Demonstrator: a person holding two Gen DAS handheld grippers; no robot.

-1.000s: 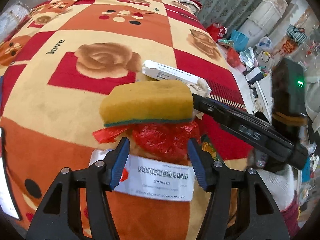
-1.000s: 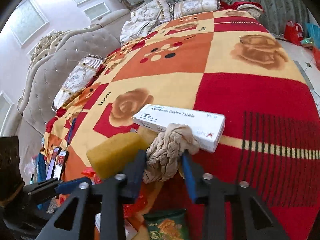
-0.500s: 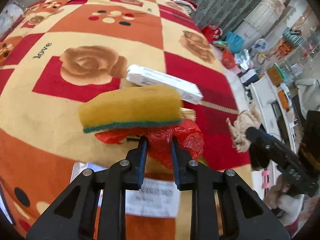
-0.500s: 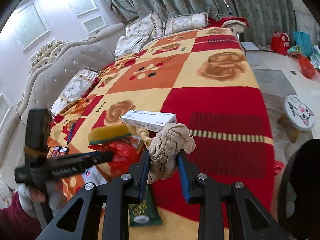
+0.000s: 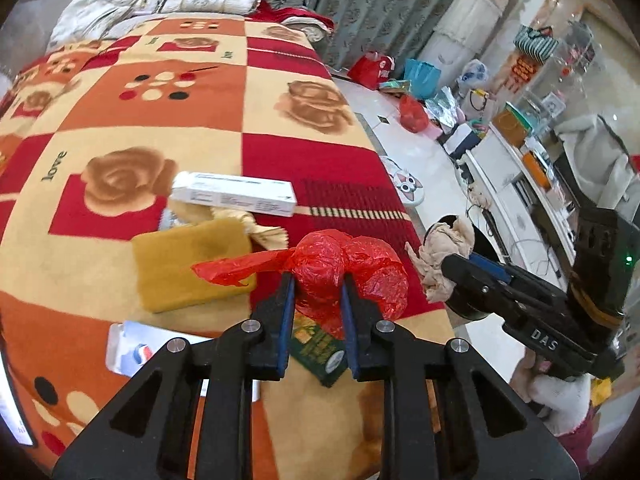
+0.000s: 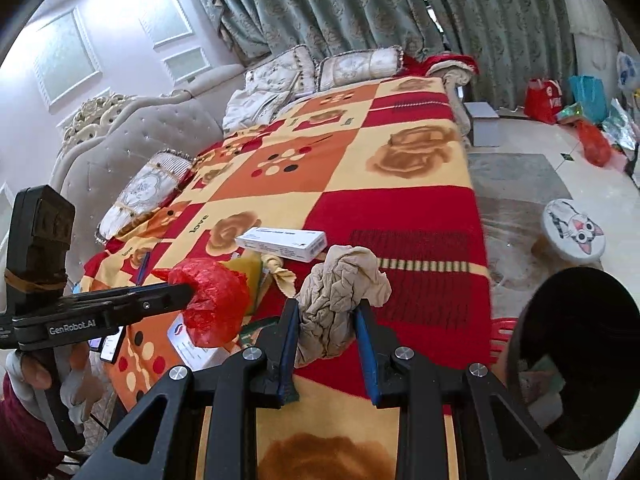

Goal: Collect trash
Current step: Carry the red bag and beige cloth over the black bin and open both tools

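Left wrist view: the left hand-held gripper (image 5: 316, 294) pinches a red plastic bag (image 5: 344, 276) above the bed (image 5: 120, 120) near its right edge. The right hand-held gripper (image 6: 326, 320) clamps a crumpled beige cloth (image 6: 340, 284) beside the black bin (image 6: 576, 356); open floor (image 6: 520, 184) lies beyond that edge.

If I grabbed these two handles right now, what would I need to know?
Left gripper: shut on the red plastic bag, lifted off the bed.
Right gripper: shut on the crumpled beige cloth, beside the black bin at the bed's edge.
On the blanket: yellow sponge, white carton, green packet, white box.
Done: two pieces picked up. Left: drop both in the bin, then probably the rest.
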